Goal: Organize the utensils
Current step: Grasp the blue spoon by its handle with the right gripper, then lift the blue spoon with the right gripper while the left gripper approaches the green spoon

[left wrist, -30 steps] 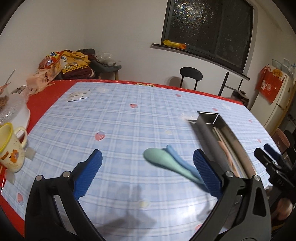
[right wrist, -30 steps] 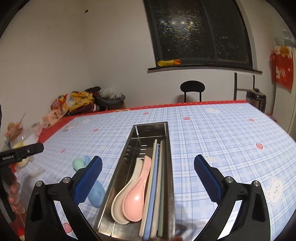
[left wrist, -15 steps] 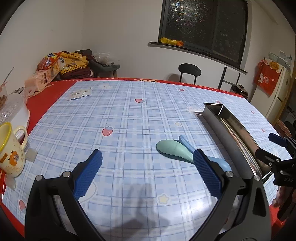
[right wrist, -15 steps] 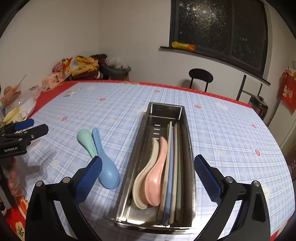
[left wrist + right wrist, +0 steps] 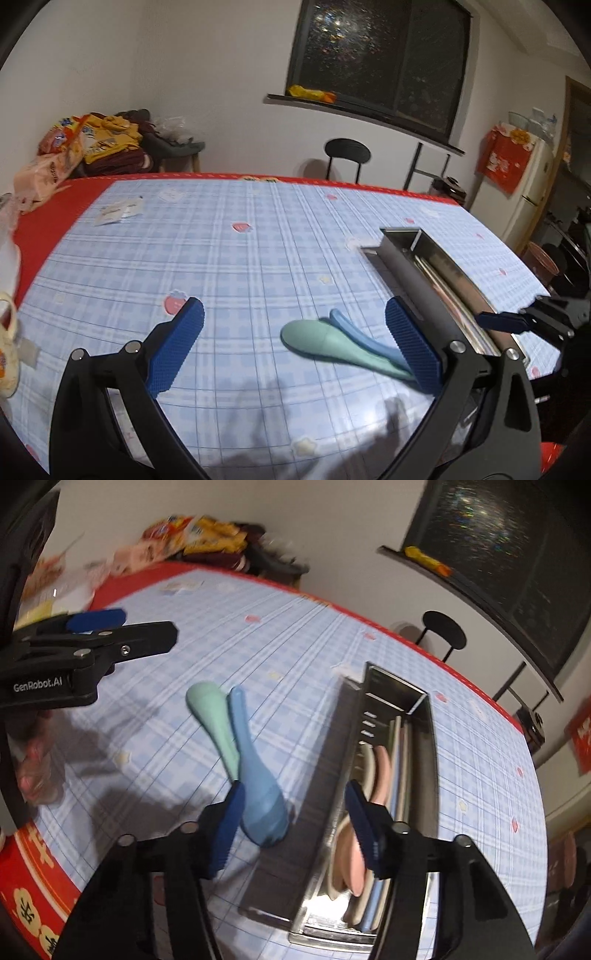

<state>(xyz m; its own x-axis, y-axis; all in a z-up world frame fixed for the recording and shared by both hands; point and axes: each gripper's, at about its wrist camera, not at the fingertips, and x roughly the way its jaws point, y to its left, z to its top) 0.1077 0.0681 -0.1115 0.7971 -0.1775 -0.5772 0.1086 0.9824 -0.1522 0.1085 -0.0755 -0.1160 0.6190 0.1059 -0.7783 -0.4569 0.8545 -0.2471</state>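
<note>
A green spoon (image 5: 314,338) and a blue spoon (image 5: 360,332) lie crossed on the blue checked tablecloth, left of a steel tray (image 5: 413,269). My left gripper (image 5: 295,347) hovers open above the cloth, the green spoon's bowl between its fingers. In the right wrist view, the blue spoon (image 5: 258,794) has its bowl beside the left pad of my right gripper (image 5: 295,823), whose jaws are closing. They straddle the bowl and the tray's left wall (image 5: 317,794) without pressing either. The green spoon (image 5: 210,712) lies under the blue handle. The tray holds a pink spoon (image 5: 380,771), a beige spoon and several chopsticks.
A mug (image 5: 5,354) sits at the table's left edge, with paper packets (image 5: 118,210) further back. Snack bags (image 5: 66,147) are piled past the red table border. A black chair (image 5: 347,151) stands behind the table. A person's hand (image 5: 33,771) holds the left gripper (image 5: 92,627).
My right gripper has swung left from over the tray and rolled, and its jaws have narrowed around the blue spoon's bowl. The left gripper has shifted slightly toward the spoons.
</note>
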